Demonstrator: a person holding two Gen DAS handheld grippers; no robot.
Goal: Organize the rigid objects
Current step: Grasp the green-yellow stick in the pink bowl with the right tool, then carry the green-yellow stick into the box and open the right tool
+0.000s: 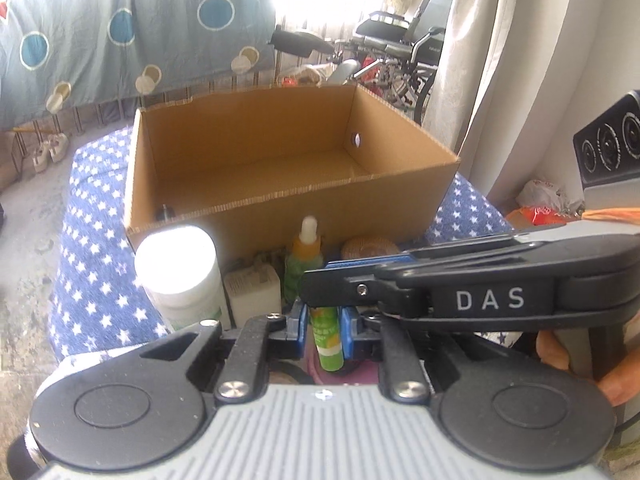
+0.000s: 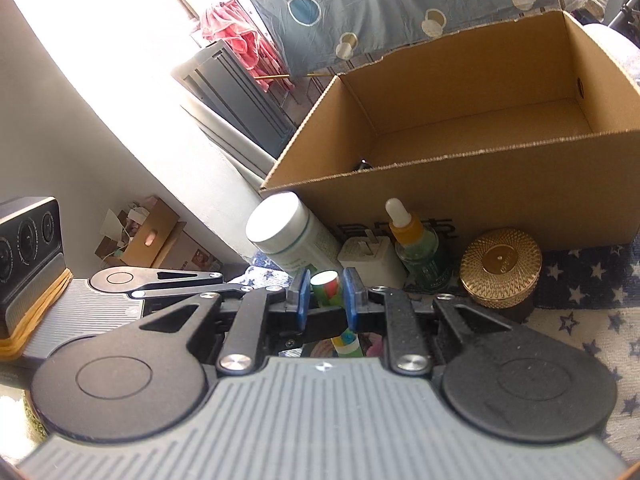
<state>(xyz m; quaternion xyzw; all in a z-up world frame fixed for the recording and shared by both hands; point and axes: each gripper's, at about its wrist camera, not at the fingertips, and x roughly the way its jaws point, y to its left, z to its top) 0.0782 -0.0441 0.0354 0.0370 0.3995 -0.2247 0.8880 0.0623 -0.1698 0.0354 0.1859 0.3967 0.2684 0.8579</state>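
Note:
A small green tube [image 1: 327, 340] with orange and white print sits between the blue pads of my left gripper [image 1: 325, 330]. The same tube [image 2: 329, 288] stands between the pads of my right gripper [image 2: 327, 296], which crosses above the left one as a black arm [image 1: 480, 280]. Both gripper jaws are narrow around the tube; the pads look close to it, contact unclear. Behind stand a white jar [image 1: 180, 272], a white charger plug [image 1: 254, 292], a green dropper bottle [image 1: 306, 260] and a gold lidded jar [image 2: 500, 266]. An open cardboard box [image 1: 280, 200] is beyond them.
The box rests on a blue star-patterned cloth [image 1: 92, 260]. A small dark object [image 1: 165, 212] lies in the box's near-left corner. A black speaker [image 1: 608, 140] is at right, curtains and a wheelchair [image 1: 400, 40] behind.

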